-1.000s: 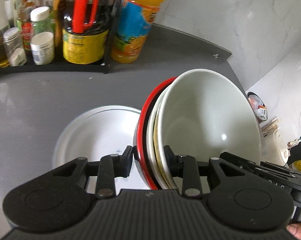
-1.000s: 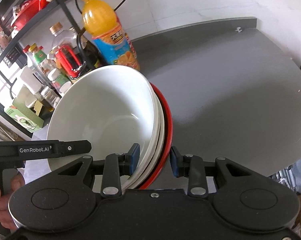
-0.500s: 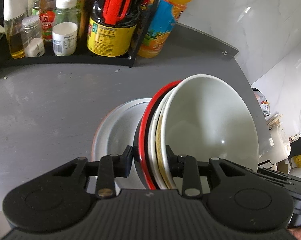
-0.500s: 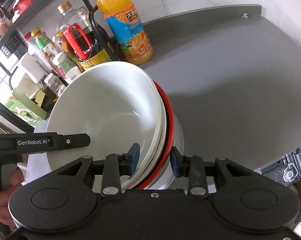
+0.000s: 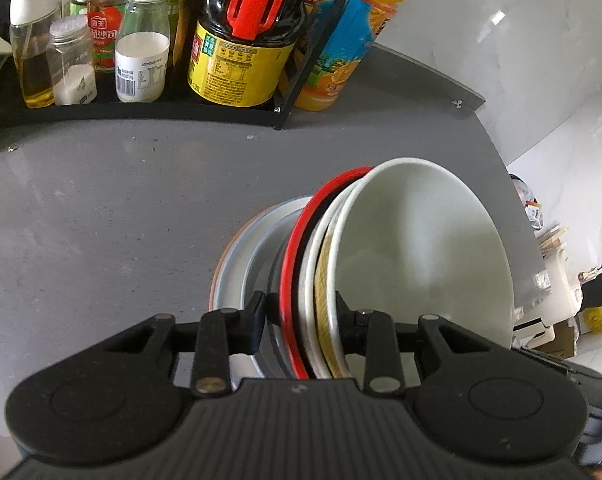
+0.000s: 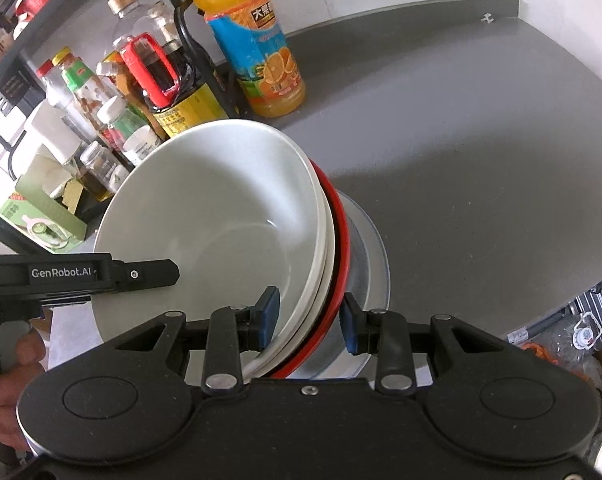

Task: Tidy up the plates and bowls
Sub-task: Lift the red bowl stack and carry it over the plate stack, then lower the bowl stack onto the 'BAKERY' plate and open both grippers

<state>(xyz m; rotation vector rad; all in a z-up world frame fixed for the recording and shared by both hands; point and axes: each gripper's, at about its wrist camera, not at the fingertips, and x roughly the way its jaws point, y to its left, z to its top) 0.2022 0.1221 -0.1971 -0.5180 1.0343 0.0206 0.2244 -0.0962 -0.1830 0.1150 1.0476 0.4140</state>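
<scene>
Left wrist view: both the left gripper (image 5: 301,322) and the right gripper (image 6: 309,318) clamp the tilted bowl stack (image 5: 401,260) above a plate (image 5: 241,256).

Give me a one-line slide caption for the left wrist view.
Left hand-held gripper clamps a nested bowl stack by its rim above a plate on the grey counter.

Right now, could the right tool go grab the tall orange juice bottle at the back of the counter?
Probably not yet. The right tool is shut on the stack of nested bowls, sharing it with the left tool. The bare grey counter leaves the way to the orange juice bottle free once the bowls are down.
</scene>
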